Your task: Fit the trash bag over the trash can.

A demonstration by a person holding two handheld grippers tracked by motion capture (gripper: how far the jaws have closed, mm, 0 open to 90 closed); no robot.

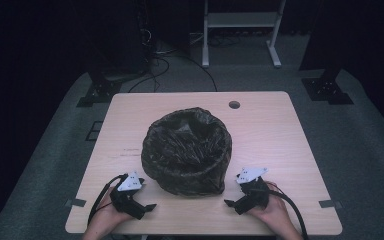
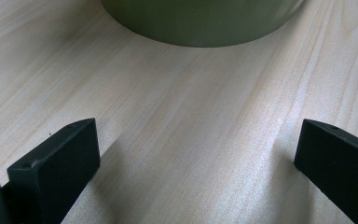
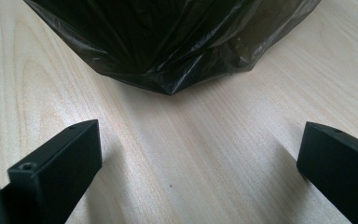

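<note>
No readable text, label, brand, number or sign in any view. Bin liner (image 1: 186, 150): plain dark plastic, no print. Bin wall (image 2: 200, 21): plain green, unmarked. Tabletop (image 1: 275, 140): bare wood grain, no lettering. Gripper jaws: plain black, small holes, no markings.

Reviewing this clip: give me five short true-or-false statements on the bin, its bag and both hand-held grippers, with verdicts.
1. The round green bin lined with a crinkled black plastic bag stands on the pale wooden table. True.
2. The left hand-held gripper is shut on the bag. False: its jaws stand open over bare wood.
3. The right hand-held gripper is open. True.
4. The bin lies tipped on its side. False: it stands upright, mouth up.
5. Both grippers sit at the table's near edge, flanking the bin. True.
</note>
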